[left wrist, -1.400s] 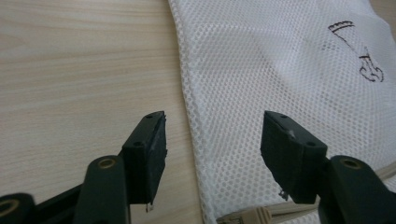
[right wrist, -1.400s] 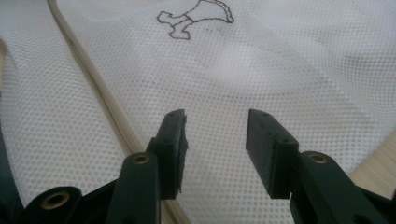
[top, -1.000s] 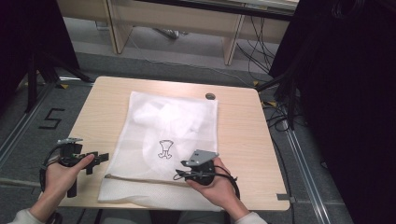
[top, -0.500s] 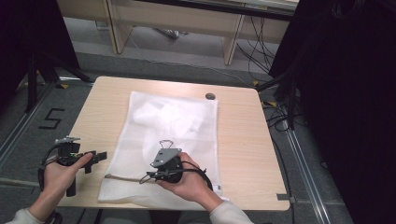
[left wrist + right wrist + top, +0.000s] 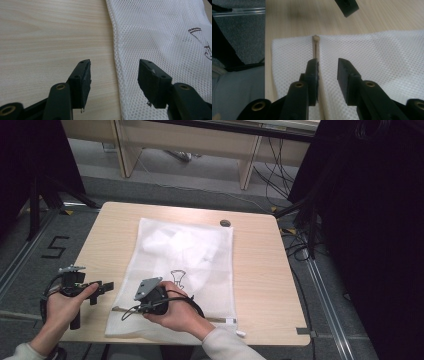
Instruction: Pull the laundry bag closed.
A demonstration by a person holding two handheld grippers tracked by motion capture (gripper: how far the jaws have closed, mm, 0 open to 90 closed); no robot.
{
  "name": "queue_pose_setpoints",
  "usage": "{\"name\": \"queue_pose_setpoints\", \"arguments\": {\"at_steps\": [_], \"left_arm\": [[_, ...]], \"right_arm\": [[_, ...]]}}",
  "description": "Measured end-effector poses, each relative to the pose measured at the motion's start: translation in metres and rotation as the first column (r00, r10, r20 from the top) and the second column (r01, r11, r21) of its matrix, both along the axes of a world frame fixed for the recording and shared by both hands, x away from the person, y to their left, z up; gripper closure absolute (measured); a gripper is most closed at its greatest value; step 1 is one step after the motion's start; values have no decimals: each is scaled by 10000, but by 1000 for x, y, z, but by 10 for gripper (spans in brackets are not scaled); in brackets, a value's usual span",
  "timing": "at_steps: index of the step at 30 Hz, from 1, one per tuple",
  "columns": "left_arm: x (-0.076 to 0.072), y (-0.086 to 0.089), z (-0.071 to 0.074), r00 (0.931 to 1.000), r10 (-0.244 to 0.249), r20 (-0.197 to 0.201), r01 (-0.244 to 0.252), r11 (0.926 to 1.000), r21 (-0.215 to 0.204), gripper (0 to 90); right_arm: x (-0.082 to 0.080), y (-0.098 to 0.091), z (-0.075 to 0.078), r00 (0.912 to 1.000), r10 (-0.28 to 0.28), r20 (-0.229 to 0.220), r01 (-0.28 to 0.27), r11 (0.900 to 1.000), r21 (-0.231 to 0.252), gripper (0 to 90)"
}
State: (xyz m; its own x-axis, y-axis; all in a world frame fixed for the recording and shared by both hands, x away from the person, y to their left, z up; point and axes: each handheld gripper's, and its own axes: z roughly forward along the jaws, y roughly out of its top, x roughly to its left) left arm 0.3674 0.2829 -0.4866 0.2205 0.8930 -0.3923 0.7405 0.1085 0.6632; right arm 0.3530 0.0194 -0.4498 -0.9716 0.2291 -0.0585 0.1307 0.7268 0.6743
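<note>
The white mesh laundry bag [image 5: 180, 275], printed with a small dark line drawing, lies flat across the middle of the pale wooden table [image 5: 260, 270], with its zipper strip [image 5: 315, 50] running along the edge nearest the person at the lower centre of the high view. In the right gripper view that beige zipper strip climbs from the bottom of the frame to a rounded end near the upper middle, close to the bag's corner. The right gripper [image 5: 328, 68] sits right over it: compared with a second ago, the hand has slid from the lower right part of the bag toward its lower left end, and its jaws have just been closing, yet they stand partly apart with the zipper line beside the left jaw and nothing pinched between them. That suggests the person is lining up to take hold of the zipper's end or pull, a grip not yet made. The left gripper [image 5: 113, 75] has stayed put at the lower left of the high view; its jaws are wide apart, straddling the bag's side hem over bare wood. A small dark round disc [image 5: 225, 223] lies near the table's far edge.
</note>
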Motion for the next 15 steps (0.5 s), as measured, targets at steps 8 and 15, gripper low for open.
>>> {"name": "queue_pose_setpoints", "arguments": {"at_steps": [8,15], "left_arm": [[1,1,0,10000,29,-33,-29,10000,22,430],[1,1,-1,9997,157,-171,-157,9999,52,428]], "right_arm": [[6,24,-5,9991,412,41,-411,9990,-170,722],[9,43,-14,9988,431,-233,-436,9987,-252,737]]}}
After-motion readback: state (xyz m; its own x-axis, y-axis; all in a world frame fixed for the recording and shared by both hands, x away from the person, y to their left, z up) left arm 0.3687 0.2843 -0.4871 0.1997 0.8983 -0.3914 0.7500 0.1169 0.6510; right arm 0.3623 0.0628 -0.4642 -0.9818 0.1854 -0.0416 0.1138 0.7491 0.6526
